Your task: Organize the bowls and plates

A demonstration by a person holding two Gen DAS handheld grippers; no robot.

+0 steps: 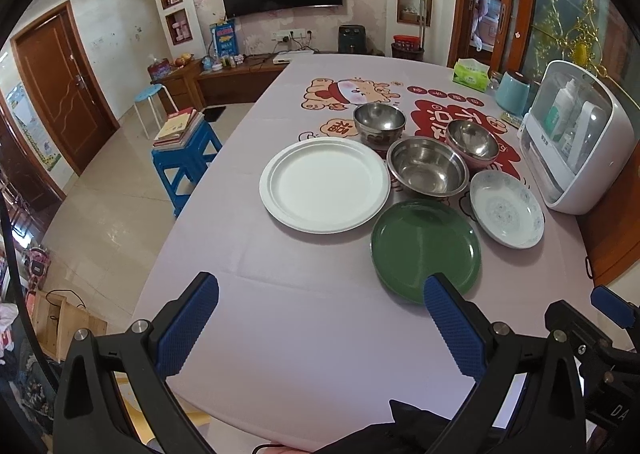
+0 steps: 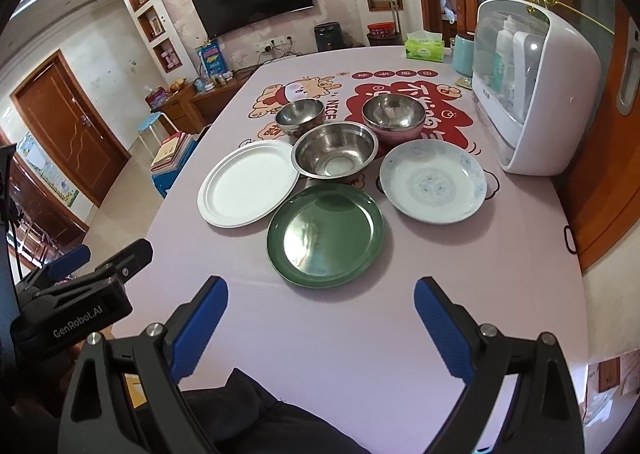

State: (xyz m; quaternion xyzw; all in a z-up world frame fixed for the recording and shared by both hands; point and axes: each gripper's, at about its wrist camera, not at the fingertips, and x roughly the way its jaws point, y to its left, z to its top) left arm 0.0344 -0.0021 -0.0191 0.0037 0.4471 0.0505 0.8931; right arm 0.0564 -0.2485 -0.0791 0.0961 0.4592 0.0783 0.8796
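Three plates lie on the table: a white plate (image 1: pixel 325 185) (image 2: pixel 249 183) at the left, a green plate (image 1: pixel 425 249) (image 2: pixel 326 236) nearest me, and a blue-patterned dish (image 1: pixel 507 214) (image 2: pixel 433 188) at the right. Behind them stand three steel bowls: a wide one (image 1: pixel 427 171) (image 2: pixel 335 150) in the middle, a small one (image 1: pixel 379 122) (image 2: pixel 300 115) at the back left, and a pink-sided one (image 1: pixel 473 143) (image 2: pixel 393 119) at the back right. My left gripper (image 1: pixel 320 292) is open, low over the near table. My right gripper (image 2: pixel 321 294) is open too, just short of the green plate. Nothing is held.
A white dome-lidded rack (image 1: pixel 576 142) (image 2: pixel 532 94) with bottles stands at the table's right edge. A teal jar (image 1: pixel 513 93) and tissue box (image 1: pixel 472 75) sit at the back right. A blue stool with books (image 1: pixel 184 150) is left of the table. The tablecloth (image 1: pixel 280 314) is bare near me.
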